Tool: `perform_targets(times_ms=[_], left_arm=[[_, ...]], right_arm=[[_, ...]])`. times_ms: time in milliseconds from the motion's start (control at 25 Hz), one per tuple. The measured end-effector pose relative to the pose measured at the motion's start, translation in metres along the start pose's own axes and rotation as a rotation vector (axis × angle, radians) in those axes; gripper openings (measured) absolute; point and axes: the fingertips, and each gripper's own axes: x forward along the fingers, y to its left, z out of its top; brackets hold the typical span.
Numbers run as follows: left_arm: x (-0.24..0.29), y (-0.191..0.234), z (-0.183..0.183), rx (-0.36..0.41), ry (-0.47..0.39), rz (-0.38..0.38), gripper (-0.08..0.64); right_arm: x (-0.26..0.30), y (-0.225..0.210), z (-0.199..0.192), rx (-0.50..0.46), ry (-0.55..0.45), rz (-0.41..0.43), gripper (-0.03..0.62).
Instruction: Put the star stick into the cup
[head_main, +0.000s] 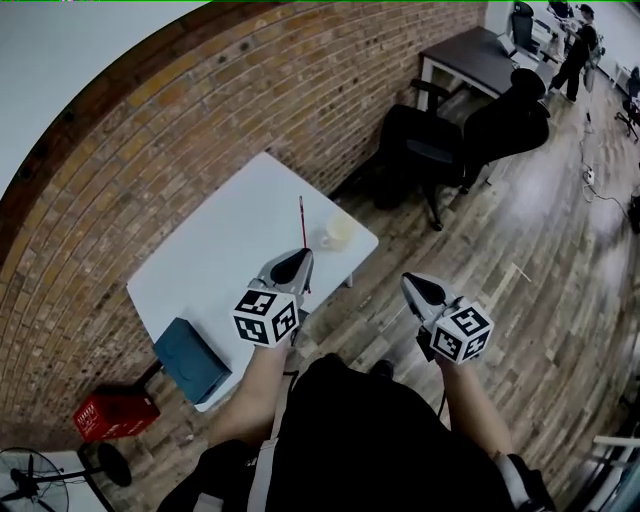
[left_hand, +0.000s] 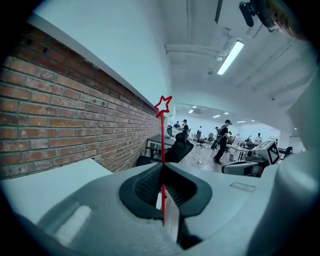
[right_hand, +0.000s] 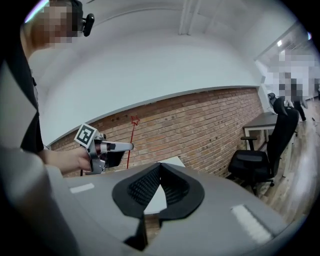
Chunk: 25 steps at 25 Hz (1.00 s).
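Observation:
The star stick (head_main: 302, 222) is a thin red rod with an open star (left_hand: 163, 105) on top. It stands upright in my left gripper (head_main: 300, 255), whose jaws are shut on its lower part (left_hand: 162, 172) above the white table (head_main: 230, 240). The pale cup (head_main: 338, 232) stands near the table's right corner, just right of the stick and apart from it. My right gripper (head_main: 410, 282) hovers off the table over the wooden floor, jaws together with nothing between them (right_hand: 160, 165). In the right gripper view the left gripper (right_hand: 112, 147) and the stick (right_hand: 131, 145) show against the brick wall.
A dark blue box (head_main: 192, 358) sits at the table's near left end. On the floor are a red crate (head_main: 115, 413) and a fan (head_main: 40, 475). Black office chairs (head_main: 470, 140) and a dark desk (head_main: 480, 55) stand beyond the table; the brick wall (head_main: 150, 150) runs behind it.

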Motion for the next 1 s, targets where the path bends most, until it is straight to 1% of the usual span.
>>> perform_targets(times_ms=[120,240,360,520,680,840,920,1000], left_arm=[[0.01,0.031,0.0,-0.032,0.0,0.025,0.011],[0.018,0.055,0.008,-0.023,-0.008,0.011,0.011],[0.023,0.083,0.019,-0.046,-0.026,0.012,0.011],[0.031,0.112,0.031,-0.052,-0.038,-0.001,0.011],[0.048,0.118,0.038,-0.048,-0.036,-0.051,0.011],[0.071,0.118,0.04,-0.058,-0.038,-0.083,0.011],[0.086,0.117,0.042,-0.079,-0.041,-0.092,0.011],[0.1,0.114,0.045,-0.119,-0.046,-0.103,0.011]], right_arm=[[0.029,-0.006,0.002,-0.01,0.028,0.019,0.0],[0.057,-0.007,0.009,-0.002,0.037,0.018,0.0],[0.082,-0.007,0.015,-0.017,0.058,0.015,0.0],[0.113,-0.004,0.02,-0.019,0.073,0.005,0.0],[0.132,0.0,0.02,-0.01,0.082,-0.005,0.0],[0.139,-0.011,0.017,-0.008,0.111,-0.009,0.0],[0.139,-0.024,0.016,-0.006,0.12,-0.012,0.0],[0.138,-0.039,0.016,-0.006,0.126,-0.014,0.0]])
